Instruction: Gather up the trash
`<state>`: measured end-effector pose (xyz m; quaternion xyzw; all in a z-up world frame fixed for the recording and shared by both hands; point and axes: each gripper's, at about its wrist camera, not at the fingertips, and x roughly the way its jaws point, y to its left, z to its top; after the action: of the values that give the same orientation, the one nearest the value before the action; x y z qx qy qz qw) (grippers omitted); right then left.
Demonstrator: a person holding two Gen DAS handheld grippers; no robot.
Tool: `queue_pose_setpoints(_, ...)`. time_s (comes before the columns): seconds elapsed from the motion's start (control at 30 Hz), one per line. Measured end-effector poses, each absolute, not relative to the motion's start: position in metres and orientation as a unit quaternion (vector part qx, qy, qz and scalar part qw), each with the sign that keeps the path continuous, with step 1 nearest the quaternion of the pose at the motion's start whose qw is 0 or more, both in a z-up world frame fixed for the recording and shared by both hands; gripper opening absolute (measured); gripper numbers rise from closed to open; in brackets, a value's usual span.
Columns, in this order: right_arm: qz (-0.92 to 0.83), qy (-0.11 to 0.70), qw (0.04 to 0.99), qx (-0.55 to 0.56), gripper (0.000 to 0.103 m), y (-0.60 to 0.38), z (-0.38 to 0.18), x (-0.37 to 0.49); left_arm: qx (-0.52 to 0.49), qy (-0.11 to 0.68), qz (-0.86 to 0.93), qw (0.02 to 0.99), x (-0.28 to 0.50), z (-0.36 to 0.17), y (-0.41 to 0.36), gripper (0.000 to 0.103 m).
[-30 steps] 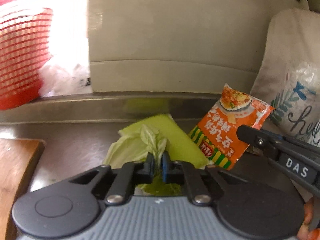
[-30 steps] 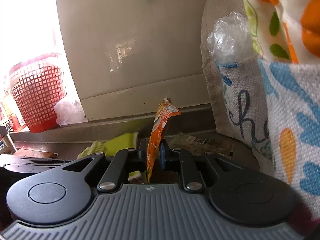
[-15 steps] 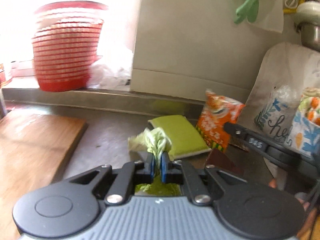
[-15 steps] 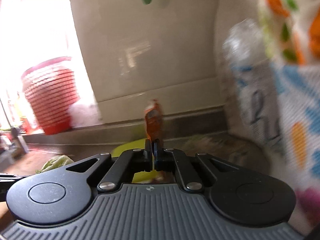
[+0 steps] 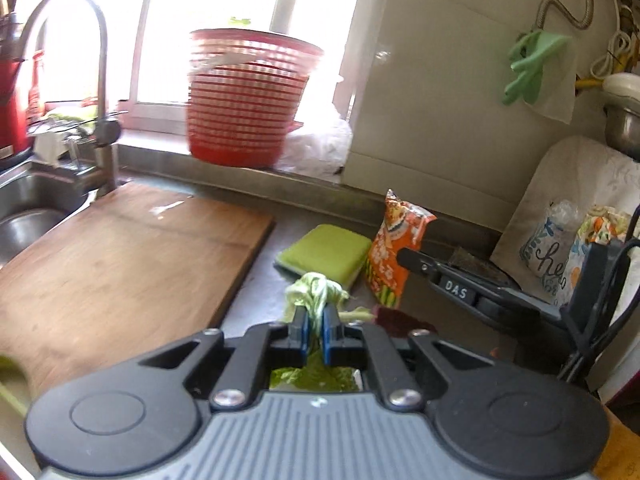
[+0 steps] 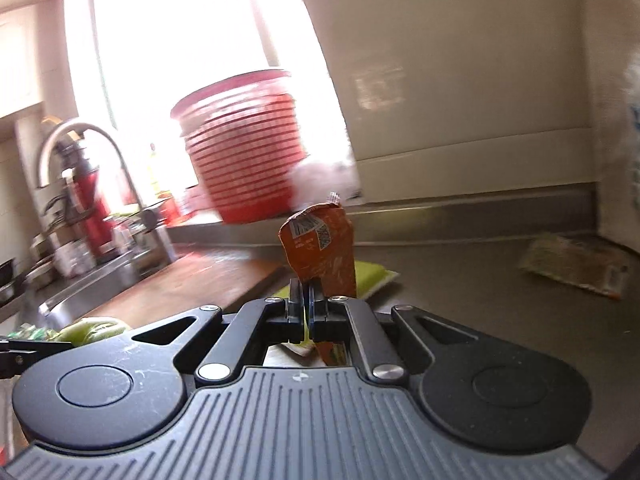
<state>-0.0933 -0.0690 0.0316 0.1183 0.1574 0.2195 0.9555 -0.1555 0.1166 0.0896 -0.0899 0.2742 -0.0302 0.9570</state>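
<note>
Orange packet (image 6: 320, 252) now pinched flat (lifted clear) in right tool (image 6: 307, 300).

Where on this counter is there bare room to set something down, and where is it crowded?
Bare room: most of the wooden cutting board, between the sink and the green sponge; also the steel counter between the sponge and the flat wrapper in the corner. Crowded: around the sponge, where both grippers hold trash, and the sill behind with the red basket.

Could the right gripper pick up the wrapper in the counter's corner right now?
Probably not yet: the right gripper is shut on the orange packet. The path over the counter to the wrapper looks free.
</note>
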Motion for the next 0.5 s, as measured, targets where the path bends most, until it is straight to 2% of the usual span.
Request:
queue_pose_setpoints(0.17, 0.223, 0.141, 0.96, 0.097, 0.002, -0.056, 0.038, -0.102, -0.095, 0.267, -0.013, 0.959, -0.179, 0.091, 0.125, 0.004)
queue_pose_setpoints(0.5, 0.184, 0.105, 0.969, 0.124, 0.0, -0.09, 0.05, -0.116, -0.105, 0.241, 0.003, 0.965, -0.214, 0.102, 0.145, 0.004)
